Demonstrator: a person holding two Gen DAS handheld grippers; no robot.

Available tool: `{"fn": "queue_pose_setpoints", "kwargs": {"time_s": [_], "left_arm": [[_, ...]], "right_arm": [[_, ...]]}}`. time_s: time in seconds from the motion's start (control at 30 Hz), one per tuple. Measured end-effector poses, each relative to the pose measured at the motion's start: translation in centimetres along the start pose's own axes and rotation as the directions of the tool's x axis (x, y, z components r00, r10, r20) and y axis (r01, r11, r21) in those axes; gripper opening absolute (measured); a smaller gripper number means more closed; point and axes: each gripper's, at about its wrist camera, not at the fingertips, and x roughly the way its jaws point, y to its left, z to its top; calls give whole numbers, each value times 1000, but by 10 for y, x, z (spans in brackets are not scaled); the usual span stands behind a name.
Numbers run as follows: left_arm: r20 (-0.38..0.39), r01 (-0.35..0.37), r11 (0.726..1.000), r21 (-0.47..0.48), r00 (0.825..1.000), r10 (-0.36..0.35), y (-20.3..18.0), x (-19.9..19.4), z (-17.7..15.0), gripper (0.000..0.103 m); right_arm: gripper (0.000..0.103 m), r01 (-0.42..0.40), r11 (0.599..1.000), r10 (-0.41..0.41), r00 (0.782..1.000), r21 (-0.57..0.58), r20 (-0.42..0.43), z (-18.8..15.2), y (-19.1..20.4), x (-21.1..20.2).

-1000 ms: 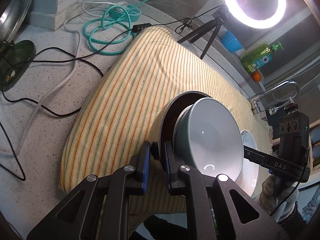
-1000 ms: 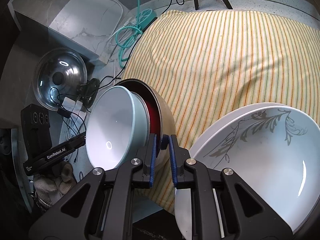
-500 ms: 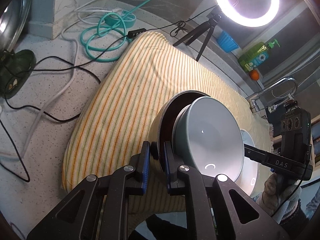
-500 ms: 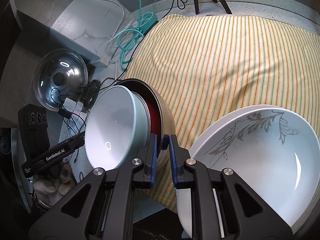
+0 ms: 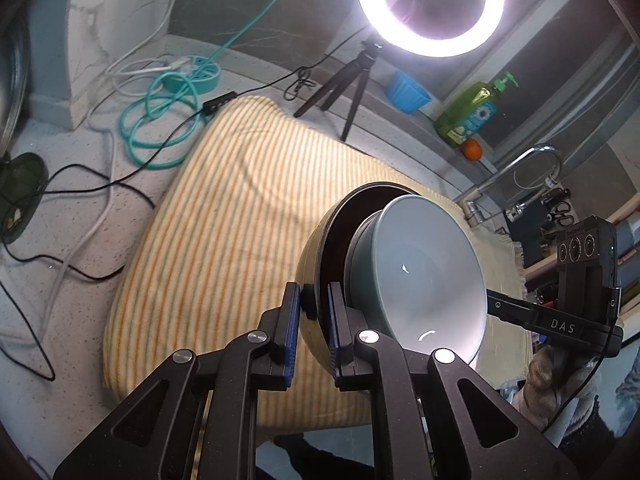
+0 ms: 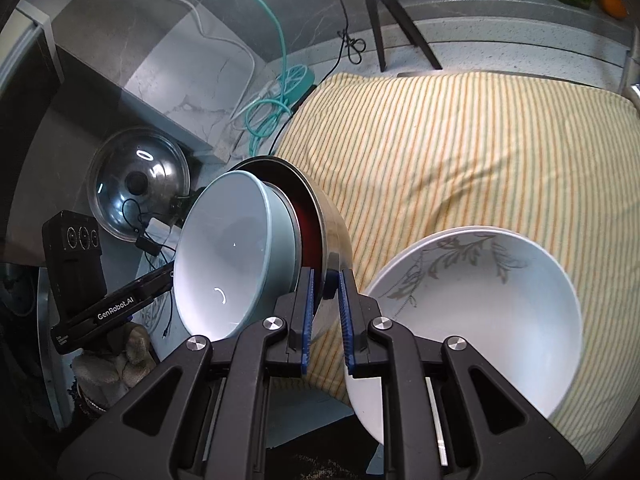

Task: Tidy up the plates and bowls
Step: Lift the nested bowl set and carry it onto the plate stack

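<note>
Above the striped cloth (image 5: 224,240), the left tool (image 5: 313,334) and right tool (image 6: 325,316) each pinch the rim of a dark red-lined bowl (image 6: 310,216) nesting a pale blue bowl (image 5: 424,276). Tool bodies read "DAS" and "GenRobot.AI".

Each tool, left (image 5: 313,322) and right (image 6: 325,312), has matte black triangular-cutout arms, silver round screws and blue ridged pads (image 5: 289,322); a beige knitted glove (image 5: 556,384) covers the hand.

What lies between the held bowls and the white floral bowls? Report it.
Nothing visible. The steel bowl, blue-grey bowl nested inside, is held beside the white floral bowls; only striped cloth shows between them.
</note>
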Motion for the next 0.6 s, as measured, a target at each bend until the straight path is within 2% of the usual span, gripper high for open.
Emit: {"fn": "queue_pose_setpoints", "kwargs": {"time_s": [0.33, 0.6], "left_arm": [[-30, 62, 995, 82, 998, -60, -45, 16, -1, 10], [-97, 100, 987, 129, 991, -88, -77, 40, -11, 10]], "right_arm": [[14, 36, 998, -40, 997, 60, 62, -12, -30, -46], [14, 77, 989, -87, 994, 127, 69, -29, -61, -68]]}}
